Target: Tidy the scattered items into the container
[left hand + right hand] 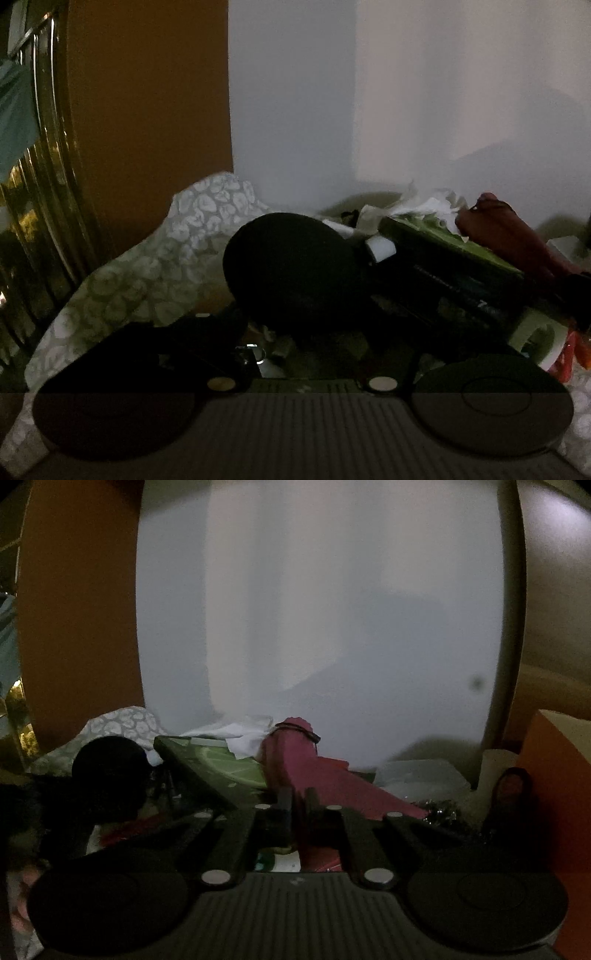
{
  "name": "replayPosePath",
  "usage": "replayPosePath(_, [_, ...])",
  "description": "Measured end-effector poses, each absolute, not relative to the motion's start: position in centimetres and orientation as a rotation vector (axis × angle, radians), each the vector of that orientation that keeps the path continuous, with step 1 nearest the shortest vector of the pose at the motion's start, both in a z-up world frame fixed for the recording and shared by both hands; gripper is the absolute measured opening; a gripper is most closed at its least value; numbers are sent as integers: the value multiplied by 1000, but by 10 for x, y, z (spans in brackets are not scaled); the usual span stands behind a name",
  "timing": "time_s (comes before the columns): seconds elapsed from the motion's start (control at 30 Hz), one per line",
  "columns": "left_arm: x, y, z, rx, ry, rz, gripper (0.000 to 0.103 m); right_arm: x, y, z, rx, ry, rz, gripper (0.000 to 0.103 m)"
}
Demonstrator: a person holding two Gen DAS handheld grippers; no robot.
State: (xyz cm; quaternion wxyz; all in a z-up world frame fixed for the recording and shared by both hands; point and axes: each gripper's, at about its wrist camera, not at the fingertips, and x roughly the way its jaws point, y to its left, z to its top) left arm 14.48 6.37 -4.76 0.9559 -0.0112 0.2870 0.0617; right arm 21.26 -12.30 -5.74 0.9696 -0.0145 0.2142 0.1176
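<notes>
Looking along the left gripper (pixel 301 354): fingers lost in shadow under a black rounded object (pixel 291 262), so cannot tell whether spread or pressed together. Seen only from this side: a metal-barred window (pixel 40 192) at far left and a white tape roll (pixel 537 338) at lower right, next to something orange-red. Patterned grey-white cloth (pixel 147 269) heaped on the left, rising against an orange-brown panel (pixel 147 110).

Looking along the right gripper (pixel 297 805): fingers drawn close together, pinching the near edge of a magenta folded item (pixel 332 782) that runs up to a banded end near the pale wall (pixel 332 609). Seen only from here: an orange box (pixel 554 794) at far right, a dark loop handle (pixel 511 797) before it, tinsel-like glitter (pixel 439 808) beside the magenta piece.

Shared by both: the green lime-print box (pixel 221 771), tilted, wedged between black object and magenta item, crumpled white paper (pixel 240 734) behind. Clutter packed edge to edge; wall close behind, panel hemming the left, box hemming the right. Container not identifiable in this dimness.
</notes>
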Motion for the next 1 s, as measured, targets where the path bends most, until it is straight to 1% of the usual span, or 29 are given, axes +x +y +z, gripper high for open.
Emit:
replayPosePath(0.03, [145,63,-47,-18,575,132,33,212,-124,-57,-24,433,239,4])
replayPosePath(0.07, [145,62,-47,-15,572,148,8,211,-125,-57,-20,431,238,4])
replayPosePath(0.1, [144,63,-47,-15,569,161,9,212,-124,-56,-17,431,238,4])
replayPosePath(0.5, [131,68,-45,-48,532,131,8,210,-123,-56,1,426,248,3])
replayPosePath(0.77, [97,68,-29,-73,483,80,8,204,-124,-51,20,391,241,3])
replayPosePath(1.0, [76,66,-14,-53,398,34,8,195,-120,-45,7,355,241,3])
